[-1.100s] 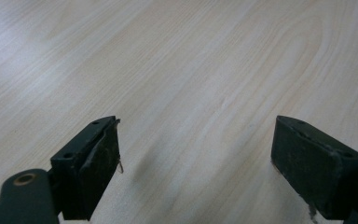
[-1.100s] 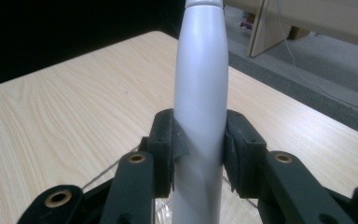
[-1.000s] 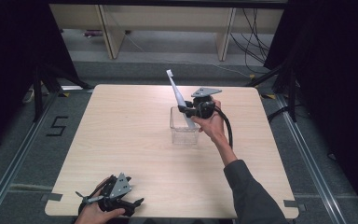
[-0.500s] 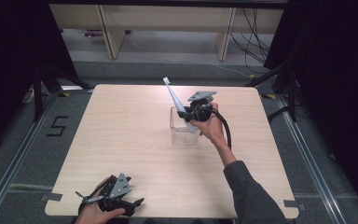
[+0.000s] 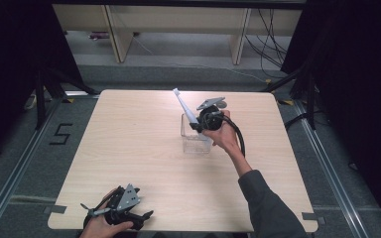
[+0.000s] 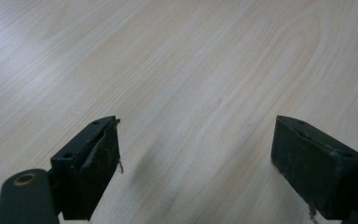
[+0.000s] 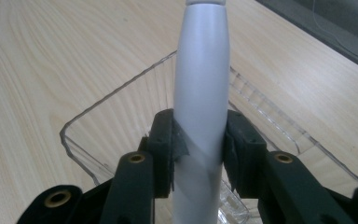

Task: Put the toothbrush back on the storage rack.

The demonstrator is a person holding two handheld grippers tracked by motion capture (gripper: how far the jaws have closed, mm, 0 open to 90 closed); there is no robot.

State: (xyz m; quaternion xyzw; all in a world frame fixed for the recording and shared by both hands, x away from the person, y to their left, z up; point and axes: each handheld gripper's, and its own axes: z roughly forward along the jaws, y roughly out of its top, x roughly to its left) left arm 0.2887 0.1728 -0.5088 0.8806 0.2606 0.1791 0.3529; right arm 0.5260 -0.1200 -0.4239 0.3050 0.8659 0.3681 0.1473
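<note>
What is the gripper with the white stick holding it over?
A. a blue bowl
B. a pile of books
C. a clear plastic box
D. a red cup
C: in the right gripper view the right gripper has its jaws shut on the white stick, and the clear plastic box sits open on the wooden table right beneath it.

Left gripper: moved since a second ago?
No. The left gripper sits at the same spot by the table's near edge, jaws open.
</note>
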